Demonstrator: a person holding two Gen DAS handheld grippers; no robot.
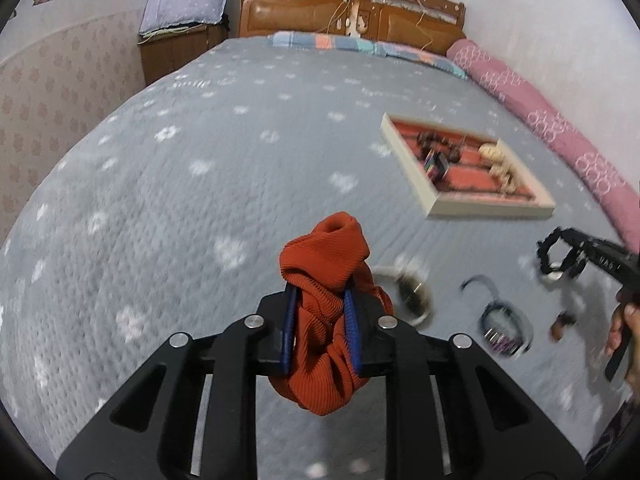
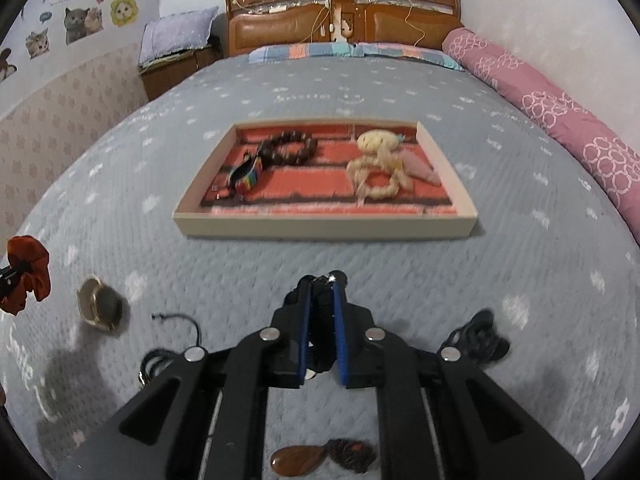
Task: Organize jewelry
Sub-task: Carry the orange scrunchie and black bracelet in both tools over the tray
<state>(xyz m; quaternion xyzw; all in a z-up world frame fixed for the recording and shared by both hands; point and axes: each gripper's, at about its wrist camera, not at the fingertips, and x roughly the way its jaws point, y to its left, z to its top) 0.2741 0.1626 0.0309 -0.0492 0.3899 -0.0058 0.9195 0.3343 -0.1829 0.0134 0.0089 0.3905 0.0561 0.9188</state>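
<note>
My left gripper [image 1: 319, 294] is shut on an orange-red ribbed scrunchie [image 1: 326, 256], held above the grey bedspread. The scrunchie [image 2: 28, 276] also shows at the left edge of the right wrist view. My right gripper [image 2: 322, 286] is shut on a black frilly band [image 2: 322, 320] with a small silver ring. The left wrist view shows that gripper [image 1: 560, 258] at the right, with the band looped around its tips. A cream tray [image 2: 320, 229] with a red lining lies ahead. It holds a dark bead bracelet [image 2: 288, 148], a rainbow piece [image 2: 248, 178] and a cream braided piece [image 2: 378, 168].
On the bedspread near me lie a gold round piece [image 2: 98, 305], a black cord [image 2: 180, 322], a black clip [image 2: 482, 336] and a brown teardrop pendant [image 2: 294, 460]. A pink bolster [image 2: 560, 108] runs along the right wall. The headboard [image 2: 344, 20] is at the far end.
</note>
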